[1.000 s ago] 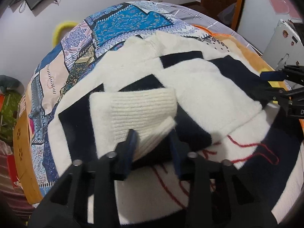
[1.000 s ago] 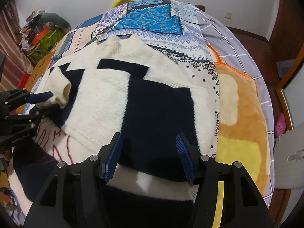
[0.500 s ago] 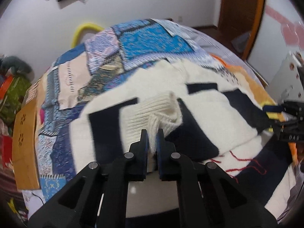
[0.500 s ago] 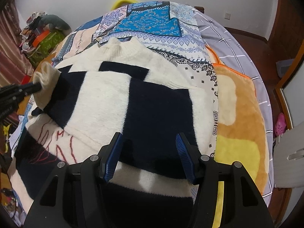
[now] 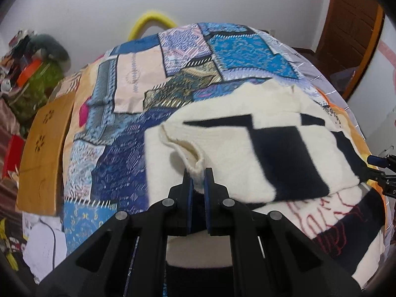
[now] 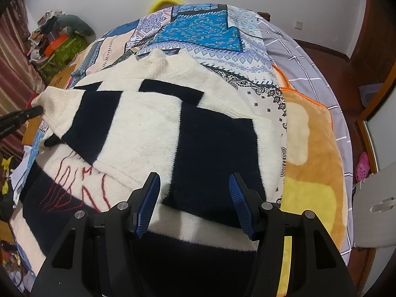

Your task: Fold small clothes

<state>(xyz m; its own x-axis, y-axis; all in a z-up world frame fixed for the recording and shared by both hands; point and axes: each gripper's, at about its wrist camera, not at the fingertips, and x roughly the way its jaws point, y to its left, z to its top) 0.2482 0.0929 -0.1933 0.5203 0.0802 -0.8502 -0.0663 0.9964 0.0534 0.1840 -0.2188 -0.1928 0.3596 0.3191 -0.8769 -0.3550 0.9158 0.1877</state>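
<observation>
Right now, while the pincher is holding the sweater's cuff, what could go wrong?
1. The left gripper pinches only the thin edge of the cuff, so the knit may slip out mid-pull.
2. The right gripper is open above the sweater and pins nothing, so the whole sweater may drag across the quilt instead of folding.
3. The sleeve could bunch up, leaving a lumpy fold.

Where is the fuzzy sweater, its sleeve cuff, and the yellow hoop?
sweater [image 6: 153,136], right wrist view, cream panel of the body.
sleeve cuff [image 5: 195,170], left wrist view, ribbed edge pinched.
yellow hoop [image 5: 148,18], left wrist view, top curve.
</observation>
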